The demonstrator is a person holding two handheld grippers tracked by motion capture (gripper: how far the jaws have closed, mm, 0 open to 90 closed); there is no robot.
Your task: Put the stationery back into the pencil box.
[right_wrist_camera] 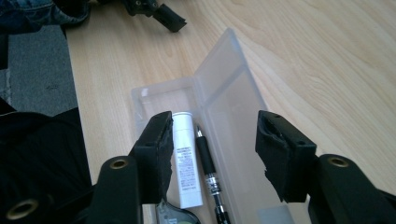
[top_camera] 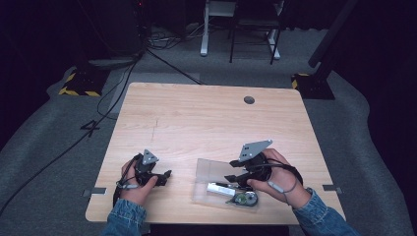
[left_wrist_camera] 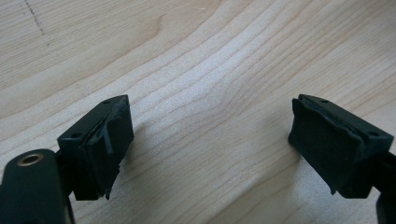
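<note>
A pale wooden table (top_camera: 206, 123) stands on grey carpet in a dark room. At its near edge lies a clear plastic case (top_camera: 216, 179) with its lid folded open and flat on the wood on the far side. In the tray of the case lie a white tube (right_wrist_camera: 186, 161) and, just beside it, a black pen (right_wrist_camera: 208, 170) — the two side by side along the tray's length. A small round greenish item (top_camera: 245, 198) rests at the case's near right end; what it is cannot be told.

The right gripper (right_wrist_camera: 212, 156) hangs over the case with its jaws about half open and nothing between the pads — tube and pen lie below them, untouched. The left gripper (left_wrist_camera: 205, 144) sits low over bare wood well to the left of the case, jaws spread wide and empty.

Farther off, a dark round grommet (top_camera: 249, 100) is set in the table near its far edge. Beyond it, cables (top_camera: 162, 42) trail across the floor past a white desk leg (top_camera: 204, 29).
</note>
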